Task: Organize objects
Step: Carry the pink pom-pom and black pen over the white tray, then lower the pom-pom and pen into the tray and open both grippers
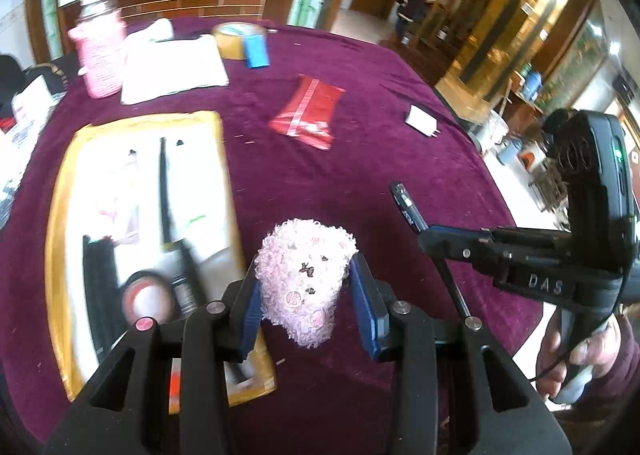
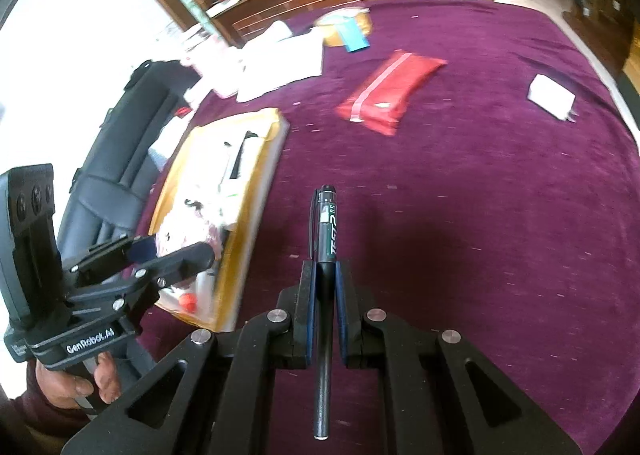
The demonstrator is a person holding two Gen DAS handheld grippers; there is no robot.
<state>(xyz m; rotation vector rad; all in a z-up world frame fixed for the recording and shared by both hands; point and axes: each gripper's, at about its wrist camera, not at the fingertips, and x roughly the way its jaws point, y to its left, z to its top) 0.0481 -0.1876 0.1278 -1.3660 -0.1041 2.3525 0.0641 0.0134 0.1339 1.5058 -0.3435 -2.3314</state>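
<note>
Left wrist view: left gripper (image 1: 306,287) clenched on a fluffy pink plush toy (image 1: 305,279), blue pads pressing its sides, toy held above the purple tablecloth (image 1: 360,159). To its left, a yellow-rimmed tray (image 1: 58,223) holding blurred items: dark stick-like pieces, a round pink compact. Farther back on the cloth: red pouch (image 1: 310,113), white charger plug (image 1: 420,119), tape roll (image 1: 236,39) with a blue box (image 1: 256,51) touching it, white papers (image 1: 172,69), pink knitted bottle cover (image 1: 100,55). At right, the right gripper (image 1: 428,237) pinches a black pen (image 1: 406,207); a hand (image 1: 572,351) holds its grip.

Right wrist view: right gripper (image 2: 325,279) clamped tight on the pen (image 2: 326,239), which points forward over the cloth (image 2: 480,215). Tray (image 2: 256,207) at left, red pouch (image 2: 390,95) and plug (image 2: 551,95) beyond. Left gripper (image 2: 176,251) at far left over the tray's near end; toy hard to make out here.
</note>
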